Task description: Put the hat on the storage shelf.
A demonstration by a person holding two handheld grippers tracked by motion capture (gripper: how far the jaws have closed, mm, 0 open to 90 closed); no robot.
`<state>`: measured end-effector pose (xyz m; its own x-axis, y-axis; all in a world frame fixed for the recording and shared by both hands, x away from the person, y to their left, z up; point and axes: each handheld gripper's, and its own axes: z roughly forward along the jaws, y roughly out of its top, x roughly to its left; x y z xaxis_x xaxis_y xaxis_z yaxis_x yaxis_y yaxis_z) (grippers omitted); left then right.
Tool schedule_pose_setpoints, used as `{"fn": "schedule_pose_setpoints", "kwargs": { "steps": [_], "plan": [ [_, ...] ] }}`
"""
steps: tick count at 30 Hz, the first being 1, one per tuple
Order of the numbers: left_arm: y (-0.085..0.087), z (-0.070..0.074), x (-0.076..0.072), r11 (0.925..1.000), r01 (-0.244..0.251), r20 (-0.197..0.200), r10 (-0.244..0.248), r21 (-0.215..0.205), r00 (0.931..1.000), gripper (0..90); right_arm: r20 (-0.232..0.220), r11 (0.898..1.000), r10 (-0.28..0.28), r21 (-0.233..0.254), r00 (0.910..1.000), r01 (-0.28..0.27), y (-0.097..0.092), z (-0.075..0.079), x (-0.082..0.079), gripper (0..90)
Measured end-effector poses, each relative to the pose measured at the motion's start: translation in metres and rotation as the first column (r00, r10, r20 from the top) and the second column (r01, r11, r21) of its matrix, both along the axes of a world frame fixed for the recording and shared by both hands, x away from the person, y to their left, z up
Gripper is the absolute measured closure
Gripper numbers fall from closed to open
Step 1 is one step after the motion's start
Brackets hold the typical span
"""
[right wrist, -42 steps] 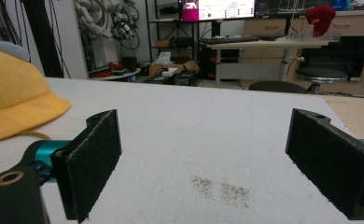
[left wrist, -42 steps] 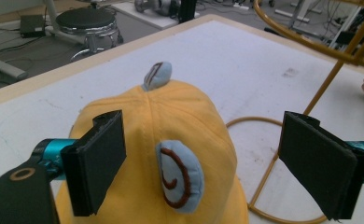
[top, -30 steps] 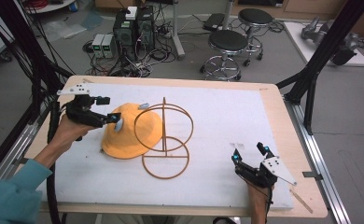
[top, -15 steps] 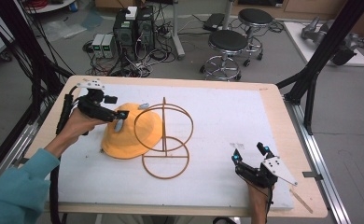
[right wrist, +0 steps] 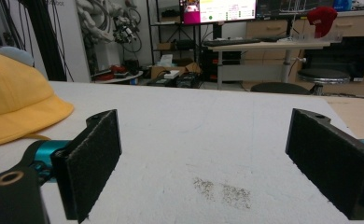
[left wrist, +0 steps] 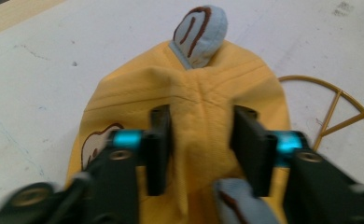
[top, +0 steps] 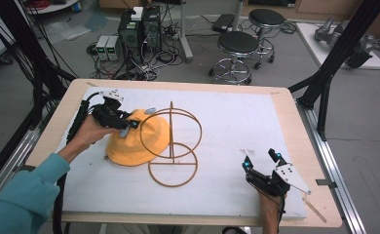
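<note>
Left gripper (left wrist: 201,144) sits over a yellow hat (top: 137,139), jaws parted around a fabric fold; right gripper (top: 262,162) rests wide open on the white bench (top: 237,117); wire stand (top: 176,144) beside hat.

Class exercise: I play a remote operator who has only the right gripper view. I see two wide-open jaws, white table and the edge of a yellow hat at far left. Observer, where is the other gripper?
Observer: The left gripper is over the crown of the yellow hat, in the high view.
Operator: Has it closed on the fabric?
Observer: Not fully: the left gripper view shows its jaws apart, with a ridge of hat fabric between them.
Operator: Is anything standing close to the hat?
Observer: Yes, a wire stand, with an upright ring over a flat ring base, right beside it.
Operator: Any detail on the hat?
Observer: A grey-blue ear with brown trim.
</note>
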<state>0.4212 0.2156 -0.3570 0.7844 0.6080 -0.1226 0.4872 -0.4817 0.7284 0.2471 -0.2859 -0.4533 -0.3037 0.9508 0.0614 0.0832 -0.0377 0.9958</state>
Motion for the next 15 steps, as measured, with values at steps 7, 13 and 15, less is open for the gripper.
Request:
{"fn": "schedule_pose_setpoints", "kwargs": {
  "steps": [7,13,15],
  "plan": [
    [0.001,0.002,-0.003,0.9998,0.014,0.0,-0.014,0.013,0.9999,81.5,0.001,1.0,0.0,0.004,1.0,0.0,0.0,0.0,0.0,9.3],
    [0.006,0.011,-0.009,1.0,0.006,0.046,-0.006,0.0,0.9989,83.6,0.003,1.0,0.0,0.003,1.0,0.0,-0.001,0.0,0.0,9.2],
    [0.01,0.016,-0.012,0.9999,-0.005,0.06,0.006,-0.016,0.9982,83.7,0.006,1.0,-0.001,0.003,1.0,0.001,-0.001,0.0,0.0,9.3]
  ]
}}
